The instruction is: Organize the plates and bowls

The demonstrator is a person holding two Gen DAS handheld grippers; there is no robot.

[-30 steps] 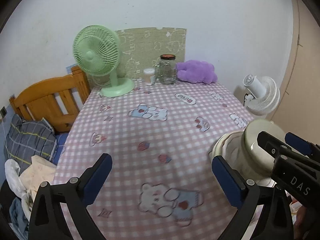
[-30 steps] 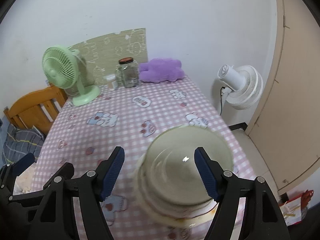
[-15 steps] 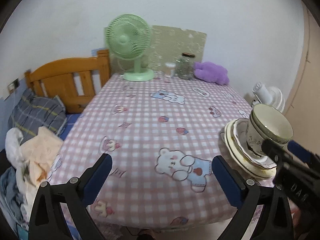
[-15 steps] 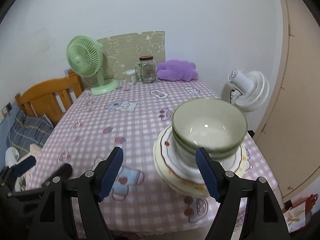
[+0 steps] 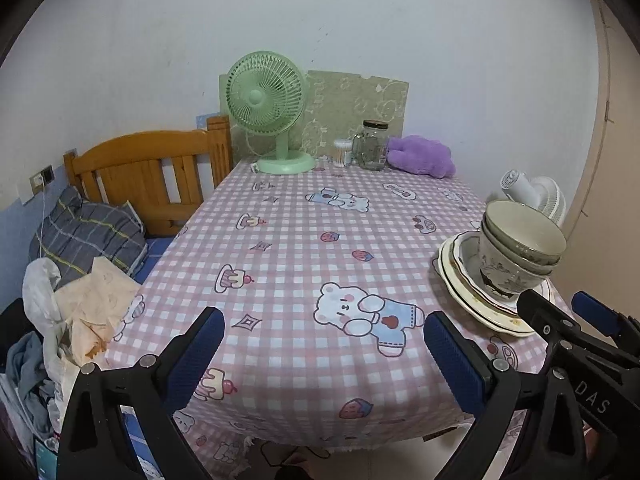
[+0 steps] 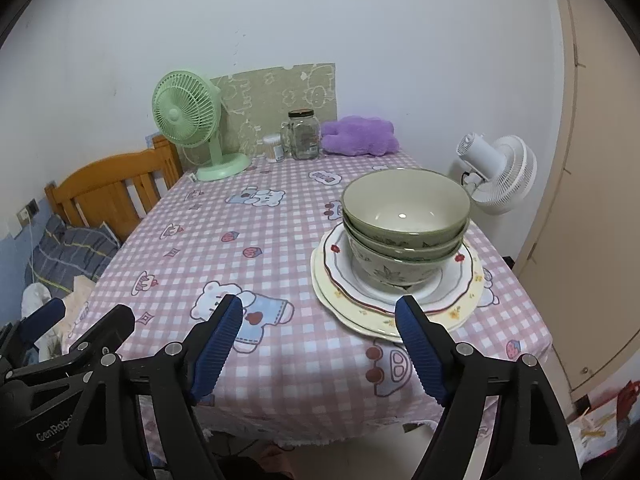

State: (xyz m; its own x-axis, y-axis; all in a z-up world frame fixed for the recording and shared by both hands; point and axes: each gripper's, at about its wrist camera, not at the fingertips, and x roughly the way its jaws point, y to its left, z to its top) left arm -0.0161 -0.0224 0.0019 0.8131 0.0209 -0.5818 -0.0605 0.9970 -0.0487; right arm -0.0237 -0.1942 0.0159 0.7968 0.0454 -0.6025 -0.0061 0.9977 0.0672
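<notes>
Three nested bowls (image 6: 404, 228) stacked upright on a pile of plates (image 6: 460, 300), near the table's (image 6: 280, 240) front right corner, on the pink checked cloth. Top two bowls green-rimmed, the lowest one pale with a leaf print. Upper plate scalloped with a red edge; under it at least one cream plate with small yellow flowers, possibly two, the stack too tight to count.

Right gripper (image 6: 320, 340) low at the table's near edge, jaws wide and opening, nothing between the pads; right finger (image 6: 420, 344) drawn just in front of the plates' near rim, apart from it as far as can be told. Blue ribbed pads bare.

Left gripper (image 5: 324, 356) also at the near edge, left of the stack and well apart from it, jaws spread wide and empty, over the bear print. In the left view, bowls and plates off to the right, partly behind the right gripper's black frame.

At the far end against the wall: green fan (image 6: 188, 120), glass jar (image 6: 304, 136), small tub of cotton swabs (image 6: 274, 148), purple plush (image 6: 360, 136), all well away from the stack. White fan (image 6: 500, 172) beyond the table's right side. Wooden bed frame (image 5: 148, 168) and grey checked pillow (image 5: 84, 232) on the left.
</notes>
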